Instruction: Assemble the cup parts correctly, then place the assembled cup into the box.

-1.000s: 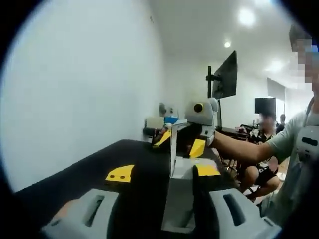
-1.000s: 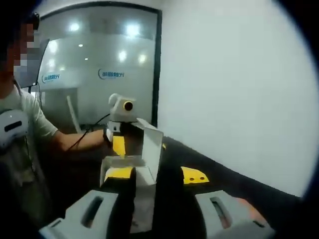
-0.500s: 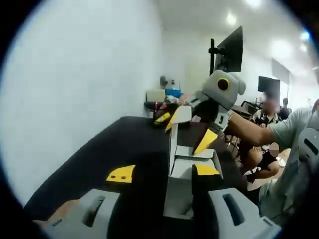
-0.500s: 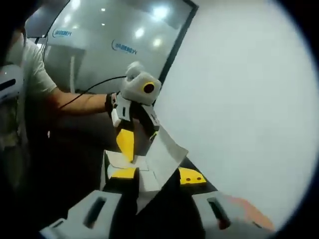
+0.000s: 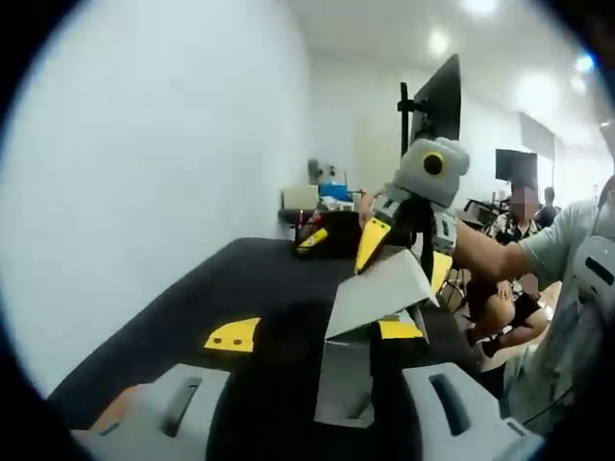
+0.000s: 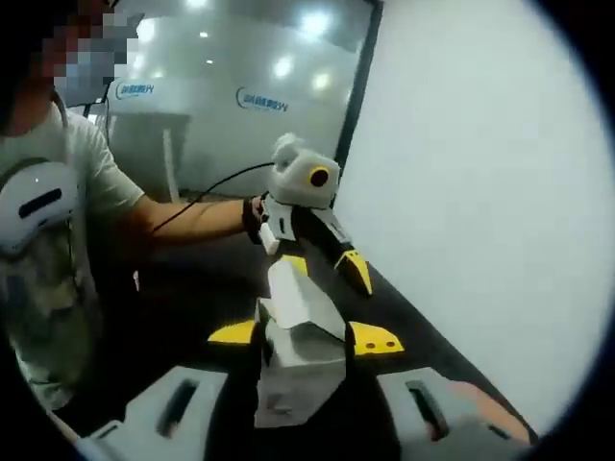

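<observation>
A white cardboard box (image 5: 343, 384) stands on the black table (image 5: 240, 288). Its lid flap (image 5: 380, 288) lies slanted down over the opening. My left gripper (image 5: 315, 332) is open, its yellow-tipped jaws on either side of the box. In the left gripper view my right gripper (image 5: 405, 254) hangs just beyond the flap, its yellow fingertips (image 5: 370, 240) apart at the flap's far edge. In the right gripper view the box (image 6: 293, 370) and flap (image 6: 303, 293) sit between my open right gripper (image 6: 304, 335) jaws. The left gripper (image 6: 324, 267) hovers behind. The box's inside is hidden.
A white wall (image 5: 144, 163) runs along the table's side. At the table's far end are small items (image 5: 322, 197) and a monitor on a stand (image 5: 437, 115). Seated people (image 5: 514, 288) are behind. The person's arm (image 6: 183, 216) and a glass wall (image 6: 211, 115) appear in the right gripper view.
The lid flap stood upright a second ago and now slants down over the box. Both grippers rose and closed in on the flap from opposite sides.
</observation>
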`<action>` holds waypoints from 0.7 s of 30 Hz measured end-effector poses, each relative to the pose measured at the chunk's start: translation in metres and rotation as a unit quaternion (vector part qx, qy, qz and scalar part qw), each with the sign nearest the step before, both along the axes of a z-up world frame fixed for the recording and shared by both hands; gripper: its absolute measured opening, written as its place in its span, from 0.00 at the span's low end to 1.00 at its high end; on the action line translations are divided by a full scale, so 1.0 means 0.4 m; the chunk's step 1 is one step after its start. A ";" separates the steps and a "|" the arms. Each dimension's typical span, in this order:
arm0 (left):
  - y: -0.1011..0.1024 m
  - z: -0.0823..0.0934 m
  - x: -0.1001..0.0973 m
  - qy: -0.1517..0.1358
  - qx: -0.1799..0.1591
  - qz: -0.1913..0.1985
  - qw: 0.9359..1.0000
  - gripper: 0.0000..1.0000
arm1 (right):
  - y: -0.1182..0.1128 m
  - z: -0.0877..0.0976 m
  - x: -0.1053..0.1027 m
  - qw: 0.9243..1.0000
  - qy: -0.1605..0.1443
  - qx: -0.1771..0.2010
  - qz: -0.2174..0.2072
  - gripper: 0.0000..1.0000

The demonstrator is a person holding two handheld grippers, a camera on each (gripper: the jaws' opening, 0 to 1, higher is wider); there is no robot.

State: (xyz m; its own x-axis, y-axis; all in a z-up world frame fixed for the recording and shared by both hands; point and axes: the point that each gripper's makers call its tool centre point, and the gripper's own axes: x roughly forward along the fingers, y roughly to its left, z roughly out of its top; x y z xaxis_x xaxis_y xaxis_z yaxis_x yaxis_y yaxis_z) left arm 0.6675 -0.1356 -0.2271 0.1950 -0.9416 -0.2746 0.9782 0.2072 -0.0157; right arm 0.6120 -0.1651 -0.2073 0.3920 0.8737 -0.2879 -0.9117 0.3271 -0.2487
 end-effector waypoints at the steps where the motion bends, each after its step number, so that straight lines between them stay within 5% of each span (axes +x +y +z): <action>1: 0.010 0.000 -0.002 -0.003 -0.006 0.000 1.000 0.41 | 0.004 0.000 -0.006 1.000 0.012 0.001 0.005 0.33; 4: 0.035 -0.005 -0.020 0.001 -0.021 -0.010 1.000 0.45 | 0.008 0.001 -0.008 0.999 0.029 -0.009 0.012 0.33; 9: 0.024 -0.006 -0.083 0.024 -0.113 -0.069 0.991 0.80 | 0.006 0.013 0.004 0.998 0.057 -0.032 0.023 0.34; 14: -0.034 -0.109 -0.091 0.002 -0.083 -0.064 0.995 0.94 | 0.010 0.009 -0.004 0.997 0.070 -0.037 0.025 0.34; 18: -0.057 -0.165 -0.061 -0.017 -0.077 -0.044 0.996 0.84 | 0.015 0.004 -0.012 0.996 0.079 -0.046 0.024 0.34; 21: -0.059 -0.178 -0.042 -0.011 -0.086 -0.027 0.996 0.60 | 0.016 -0.009 -0.025 0.993 0.089 -0.070 0.026 0.35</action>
State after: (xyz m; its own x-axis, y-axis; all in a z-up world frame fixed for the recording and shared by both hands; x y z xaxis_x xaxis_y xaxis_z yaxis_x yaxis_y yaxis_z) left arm 0.6505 -0.1593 -0.2985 0.1479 -0.9836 -0.1037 0.9882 0.1512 -0.0254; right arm 0.6021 -0.1585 -0.2109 0.2796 0.8378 -0.4689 -0.9600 0.2520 -0.1222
